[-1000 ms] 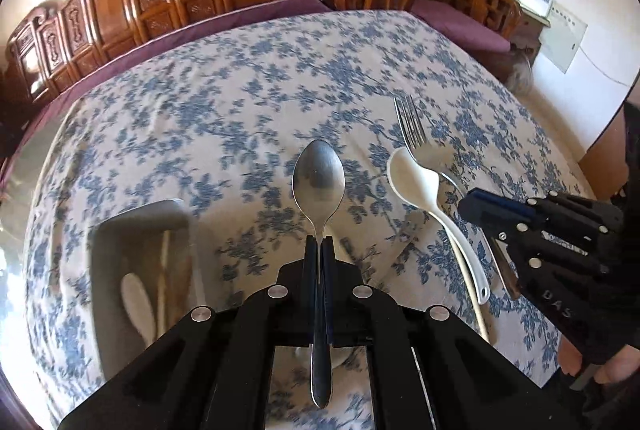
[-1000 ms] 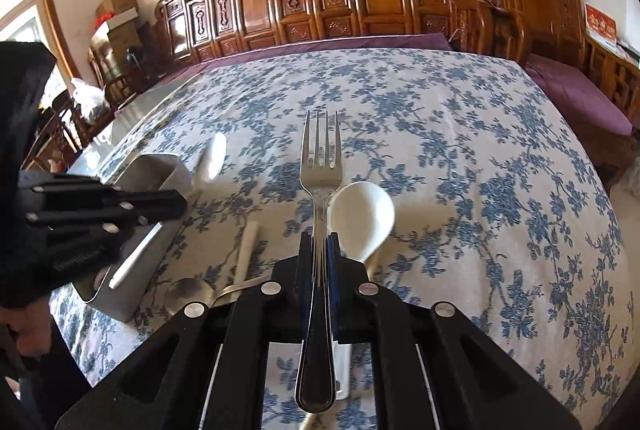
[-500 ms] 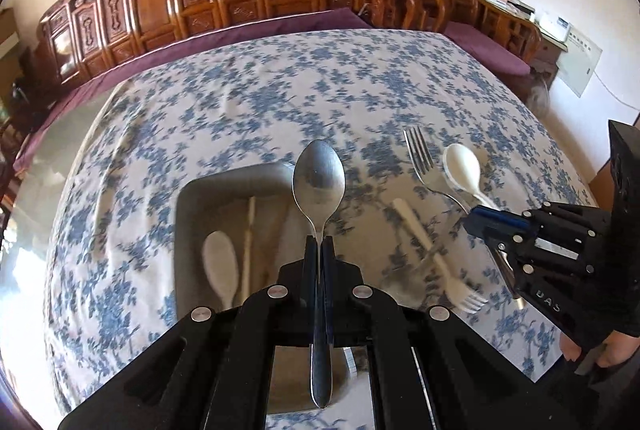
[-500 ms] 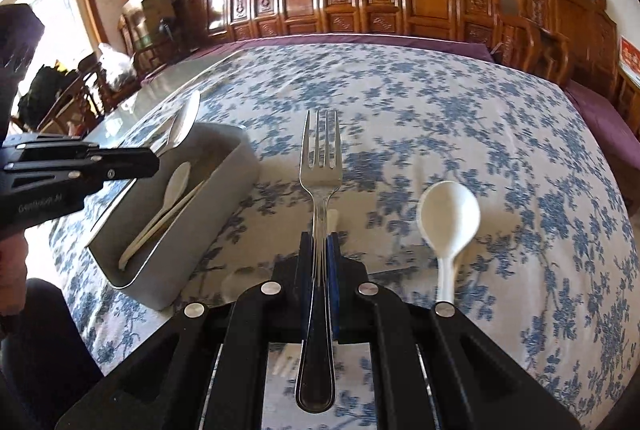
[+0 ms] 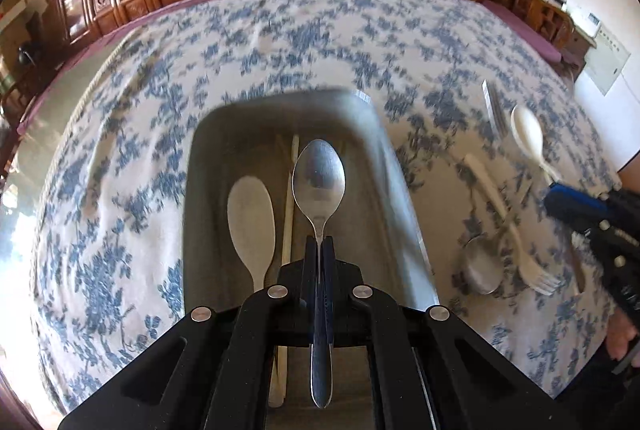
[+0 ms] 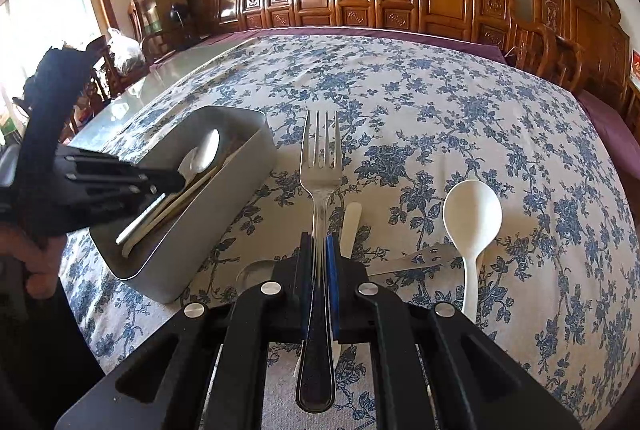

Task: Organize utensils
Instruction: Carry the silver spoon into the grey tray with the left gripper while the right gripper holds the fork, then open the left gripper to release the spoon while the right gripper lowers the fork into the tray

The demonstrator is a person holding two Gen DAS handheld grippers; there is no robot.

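two shiny steel utensils, oval spoon [image 5: 319, 179] and tined fork [image 6: 321, 150], over floral cloth [image 6: 420, 110].

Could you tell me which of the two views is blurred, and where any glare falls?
Left wrist view: tablecloth and grey tray smeared by motion, only the held metal spoon sharp. Right wrist view: crisp throughout, metal fork sharp, window blown out at left.

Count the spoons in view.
4. The held spoon sits in the left tongs above the tray; a tray spoon lies inside it; a white spoon and a metal spoon lie on the cloth. More may be hidden.
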